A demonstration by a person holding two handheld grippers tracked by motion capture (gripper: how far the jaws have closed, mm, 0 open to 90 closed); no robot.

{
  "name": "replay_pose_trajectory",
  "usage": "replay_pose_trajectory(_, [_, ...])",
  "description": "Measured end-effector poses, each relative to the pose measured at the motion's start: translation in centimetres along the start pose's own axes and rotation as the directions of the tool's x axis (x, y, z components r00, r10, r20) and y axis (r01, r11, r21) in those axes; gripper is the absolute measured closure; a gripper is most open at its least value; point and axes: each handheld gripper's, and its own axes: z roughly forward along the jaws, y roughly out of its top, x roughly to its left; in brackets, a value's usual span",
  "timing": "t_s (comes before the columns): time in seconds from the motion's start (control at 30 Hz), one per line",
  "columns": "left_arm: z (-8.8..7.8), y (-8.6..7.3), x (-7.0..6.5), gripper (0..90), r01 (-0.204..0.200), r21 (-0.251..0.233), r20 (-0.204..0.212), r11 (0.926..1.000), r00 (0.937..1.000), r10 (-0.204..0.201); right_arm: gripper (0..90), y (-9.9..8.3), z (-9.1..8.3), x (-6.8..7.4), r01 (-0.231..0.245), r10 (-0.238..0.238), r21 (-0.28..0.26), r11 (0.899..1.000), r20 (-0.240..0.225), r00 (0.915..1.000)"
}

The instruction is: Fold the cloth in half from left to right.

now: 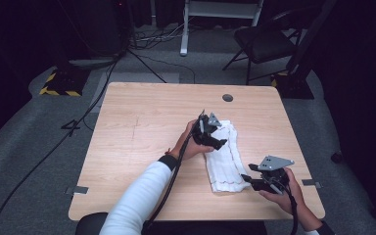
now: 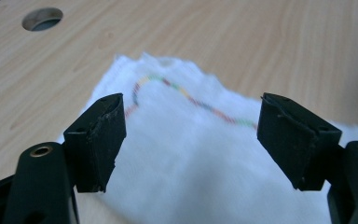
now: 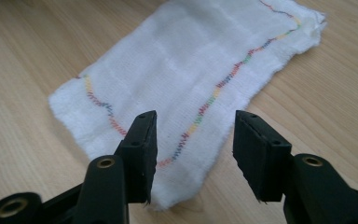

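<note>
White folded cloth (rainbow-stitched) lies flat on the table; both grippers' jaws stand open, empty.

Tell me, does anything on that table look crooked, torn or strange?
Nothing serious. The folded white cloth with rainbow stitching lies slanted on the light wooden table, its far edge rumpled and its edges fuzzy. No spill or damage shows.

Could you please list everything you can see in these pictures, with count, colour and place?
folded white cloth with multicoloured stitching: one, white, right half of the table, flat.
light wooden table: one, pale wood, centre.
round cable hole: one, grey, table's far edge.
black folding chair: one, black, floor beyond the table.
floor cables: several, black, grey carpet at left.
left gripper: one, black, over the cloth's far end, jaws open.
right gripper: one, black, at the cloth's near end, jaws open.
</note>
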Motion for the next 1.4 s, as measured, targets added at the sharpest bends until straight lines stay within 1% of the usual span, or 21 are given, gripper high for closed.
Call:
replay_pose_trajectory(0.07, [-0.7,-1.1,-1.0,24.3,-0.006,0.009,0.032,0.9999,0.9995,0.005,50.5,-0.2,0.3,-0.5,-0.007,0.007,0.013,1.0,0.016,0.9998])
replay_pose_trajectory(0.1, [-1.0,-1.6,-1.6,24.3,-0.018,0.015,0.051,0.9997,0.9985,0.017,50.5,-0.3,0.4,-0.8,-0.011,0.011,0.023,1.0,0.013,0.9999])
replay_pose_trajectory(0.17, [-1.4,-2.7,-2.8,24.8,-0.045,0.023,0.07,0.9987,0.9966,0.043,50.5,-0.6,0.9,-1.2,-0.014,0.013,0.041,0.999,0.013,0.9998])
replay_pose_trajectory(0.3, [-1.6,-4.0,-4.7,25.4,-0.068,0.046,0.129,0.9966,0.9897,0.062,50.3,-1.2,1.7,-1.7,-0.01,0.011,0.078,0.997,-0.002,0.9999])
replay_pose_trajectory(0.37, [-1.7,-4.4,-5.6,25.8,-0.092,0.056,0.141,0.9942,0.9865,0.083,50.1,-1.3,2.1,-1.7,0.002,0.0,0.085,0.996,-0.024,0.9997])
replay_pose_trajectory(0.4, [-1.7,-4.4,-5.6,26.3,-0.092,0.056,0.141,0.9942,0.9865,0.083,50.0,-1.4,2.3,-1.6,0.006,-0.004,0.092,0.996,-0.027,0.9996])
replay_pose_trajectory(0.43, [-1.8,-4.9,-6.4,26.2,-0.108,0.059,0.152,0.9923,0.9835,0.098,49.8,-1.4,2.4,-1.5,0.013,-0.01,0.099,0.995,-0.033,0.9994])
replay_pose_trajectory(0.5, [-1.7,-5.3,-6.9,26.0,-0.114,0.067,0.158,0.9913,0.9822,0.102,50.2,-1.5,2.7,-1.2,0.031,-0.025,0.107,0.994,-0.048,0.9985])
replay_pose_trajectory(0.53, [-1.6,-5.5,-7.0,25.9,-0.124,0.078,0.154,0.9892,0.9818,0.111,50.7,-1.5,2.8,-1.1,0.036,-0.03,0.109,0.993,-0.05,0.9983])
replay_pose_trajectory(0.63, [-1.2,-6.2,-7.3,25.6,-0.151,0.106,0.14,0.9828,0.9809,0.135,51.2,-1.6,2.9,-1.0,0.032,-0.026,0.102,0.994,-0.063,0.9977])
replay_pose_trajectory(0.77, [-1.3,-6.6,-7.3,25.6,-0.159,0.1,0.135,0.9823,0.9802,0.145,51.1,-1.8,3.0,-0.9,0.01,-0.003,0.093,0.996,-0.079,0.9969])
replay_pose_trajectory(0.87, [-1.6,-7.0,-7.0,25.8,-0.15,0.098,0.144,0.9839,0.9804,0.135,51.1,-1.8,3.1,-0.5,-0.002,0.01,0.085,0.996,-0.09,0.9959])
replay_pose_trajectory(0.93, [-2.0,-7.4,-7.0,26.0,-0.14,0.099,0.141,0.9852,0.9821,0.125,50.4,-1.7,3.2,-0.1,0.002,0.005,0.084,0.996,-0.095,0.9955])
replay_pose_trajectory(1.0, [-2.5,-7.8,-7.1,26.4,-0.144,0.1,0.139,0.9845,0.9818,0.13,49.0,-1.6,3.2,0.3,0.012,-0.004,0.083,0.996,-0.103,0.9947])
replay_pose_trajectory(1.03, [-2.8,-8.0,-7.0,26.5,-0.14,0.107,0.144,0.9844,0.9818,0.124,48.0,-1.5,3.3,0.5,0.012,-0.003,0.081,0.997,-0.11,0.9939])
replay_pose_trajectory(1.07, [-3.0,-8.3,-6.9,26.5,-0.128,0.103,0.152,0.9865,0.9821,0.111,47.0,-1.5,3.4,0.7,0.01,0.0,0.08,0.997,-0.117,0.9931])
replay_pose_trajectory(1.1, [-3.0,-8.3,-6.9,26.5,-0.128,0.103,0.152,0.9865,0.9821,0.111,47.0,-1.5,3.4,0.7,0.01,0.0,0.08,0.997,-0.117,0.9931])
replay_pose_trajectory(1.17, [-3.5,-9.4,-6.5,26.5,-0.077,0.088,0.175,0.9931,0.9826,0.061,45.7,-1.4,3.6,1.2,0.005,0.006,0.077,0.997,-0.144,0.9896])
replay_pose_trajectory(1.27, [-4.1,-9.9,-6.7,26.5,-0.065,0.085,0.157,0.9942,0.9863,0.051,44.0,-1.2,3.7,1.8,0.017,-0.005,0.075,0.997,-0.154,0.988])
replay_pose_trajectory(1.37, [-4.5,-10.3,-7.1,26.4,-0.049,0.078,0.145,0.9957,0.9886,0.038,37.4,-1.1,3.8,2.2,0.051,-0.04,0.066,0.997,-0.159,0.9864])
replay_pose_trajectory(1.4, [-4.7,-10.4,-7.2,26.4,-0.043,0.082,0.139,0.9957,0.9897,0.032,35.9,-1.2,3.8,2.1,0.052,-0.04,0.066,0.996,-0.165,0.9854])
